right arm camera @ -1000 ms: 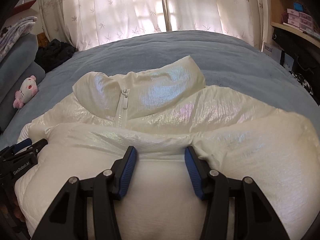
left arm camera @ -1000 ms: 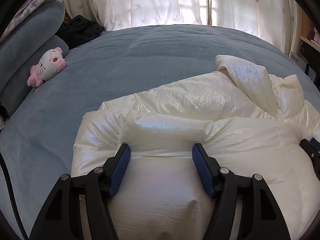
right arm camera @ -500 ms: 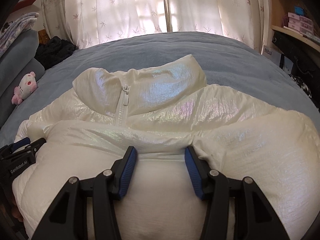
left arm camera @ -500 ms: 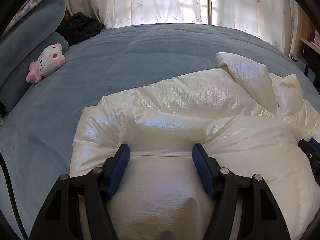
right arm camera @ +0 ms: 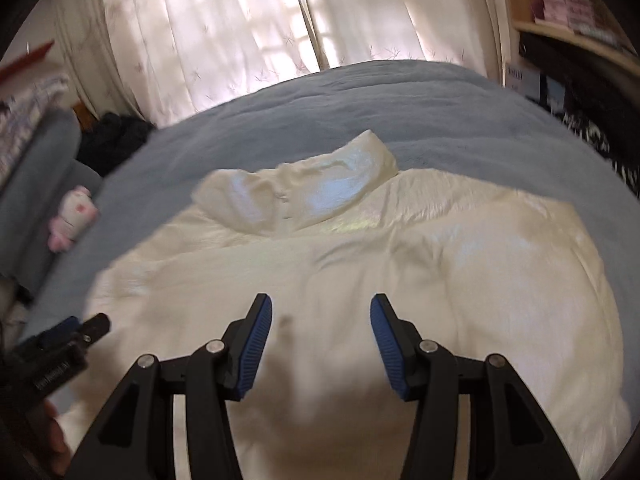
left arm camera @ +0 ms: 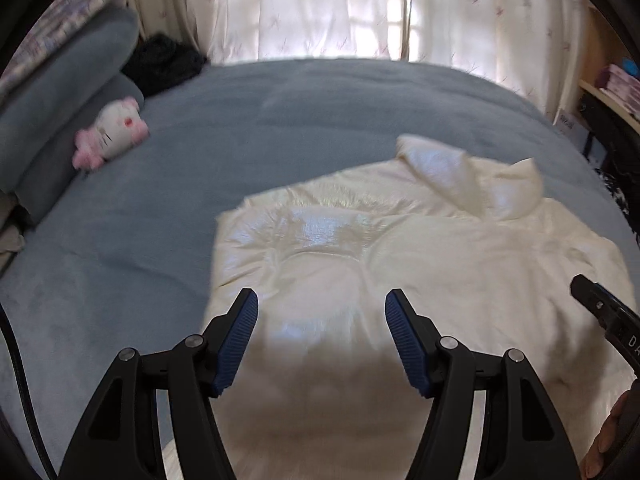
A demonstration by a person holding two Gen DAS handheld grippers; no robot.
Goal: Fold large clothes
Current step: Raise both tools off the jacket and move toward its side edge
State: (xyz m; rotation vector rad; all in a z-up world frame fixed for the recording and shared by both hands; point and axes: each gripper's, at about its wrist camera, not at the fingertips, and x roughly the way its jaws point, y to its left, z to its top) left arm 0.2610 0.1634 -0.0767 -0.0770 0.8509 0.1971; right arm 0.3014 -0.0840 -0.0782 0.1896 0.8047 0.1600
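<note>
Glossy cream-white puffer jacket [left arm camera: 420, 264] spread on blue-grey fleece-covered bed [left arm camera: 280, 120], collar [right arm camera: 304, 188] turned toward pale patterned curtains [left arm camera: 340, 8]. Left hand-held gripper [left arm camera: 321, 320]: jaws wide, nothing gripped, blue ribbed pads [left arm camera: 236, 340] clear of the fabric. Right hand-held gripper [right arm camera: 321, 322]: jaws apart at a moderate gap, nothing gripped, poised above the jacket's near portion. No containers present. Small white-and-pink plush toy [left arm camera: 110, 132] against grey-blue bolster cushions [left arm camera: 60, 80] at the bed's left side. Dark heap of cloth [left arm camera: 164, 60] near the curtains, nature unclear. Shelf items [right arm camera: 568, 8] at upper right, too blurred to identify. Jacket's near edge cut off behind the grippers. Both views smeared by blur.
</note>
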